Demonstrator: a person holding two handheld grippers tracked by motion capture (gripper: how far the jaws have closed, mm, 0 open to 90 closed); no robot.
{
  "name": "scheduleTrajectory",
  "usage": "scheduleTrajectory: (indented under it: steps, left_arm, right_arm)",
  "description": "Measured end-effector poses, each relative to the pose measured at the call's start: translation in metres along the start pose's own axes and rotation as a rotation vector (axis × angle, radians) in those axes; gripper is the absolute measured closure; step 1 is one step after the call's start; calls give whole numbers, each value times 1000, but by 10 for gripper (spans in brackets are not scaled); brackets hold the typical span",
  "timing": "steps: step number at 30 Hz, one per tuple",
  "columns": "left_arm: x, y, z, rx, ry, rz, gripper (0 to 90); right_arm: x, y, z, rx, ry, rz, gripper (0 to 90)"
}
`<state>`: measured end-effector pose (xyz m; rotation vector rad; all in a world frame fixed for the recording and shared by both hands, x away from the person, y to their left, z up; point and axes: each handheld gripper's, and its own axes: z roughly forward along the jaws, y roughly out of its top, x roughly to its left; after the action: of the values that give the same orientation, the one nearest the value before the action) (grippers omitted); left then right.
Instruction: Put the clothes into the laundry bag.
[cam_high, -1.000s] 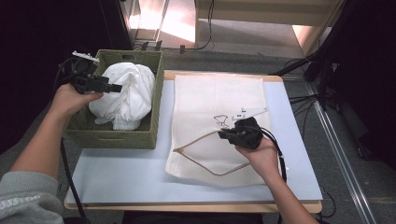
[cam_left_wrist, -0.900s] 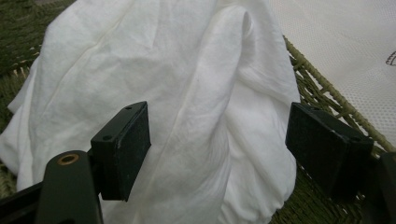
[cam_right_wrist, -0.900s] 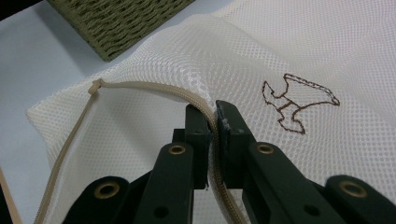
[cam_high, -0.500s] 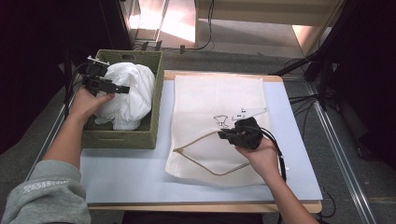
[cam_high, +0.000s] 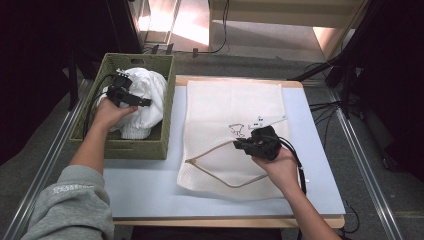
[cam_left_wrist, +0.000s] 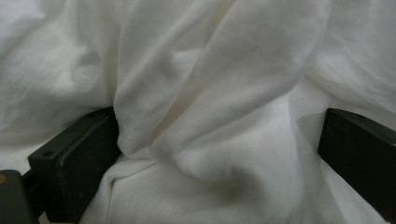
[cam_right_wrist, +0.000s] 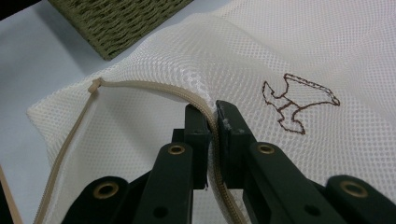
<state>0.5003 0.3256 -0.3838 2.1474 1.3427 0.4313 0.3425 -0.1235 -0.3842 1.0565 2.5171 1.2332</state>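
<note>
basket (cam_high: 165, 107) floor hidden under white cloth (cam_high: 145, 102), left gripper (cam_left_wrist: 210, 154) jaw tips buried in folds, bag (cam_high: 235, 105) print too small

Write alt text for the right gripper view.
The right gripper is shut on the beige zipper edge of a cream mesh laundry bag, lifting the opening slightly off the pale table. A brown embroidered figure marks the mesh, and a corner of a green woven basket sits at top.
</note>
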Motion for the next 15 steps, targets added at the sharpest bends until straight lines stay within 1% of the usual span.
scheduleTrajectory:
  steps: [2, 5, 7, 8, 9, 11, 12, 13, 14, 15]
  left_arm:
    - [2, -1, 2, -1, 7, -10, 0]
    - [6, -2, 5, 6, 41, -28, 0]
    - [8, -4, 6, 5, 55, -45, 0]
    - [10, -6, 7, 1, 70, -55, 0]
    - [12, -7, 8, 1, 79, -74, 0]
    - [16, -10, 10, 21, 117, -99, 0]
    - [18, -10, 11, 36, 128, -110, 0]
    - [19, -11, 12, 33, 126, -122, 0]
    - [19, -12, 13, 30, 122, -120, 0]
    - [19, -12, 14, 29, 134, -110, 0]
  right_arm:
    - [0, -1, 0, 0, -1, 1, 844]
    - [0, -2, 0, 3, 1, 2, 843]
    - [0, -3, 0, 3, -2, 5, 842]
    - [0, -3, -1, 3, -2, 5, 842]
    - [1, -3, -1, 4, -4, 3, 842]
    - [0, -4, -1, 5, -4, 6, 841]
    - [0, -4, -1, 5, -4, 5, 841]
    - [0, -4, -1, 2, -3, 5, 840]
    - [0, -4, -1, 1, -2, 6, 840]
    - [0, -5, -1, 1, -2, 3, 840]
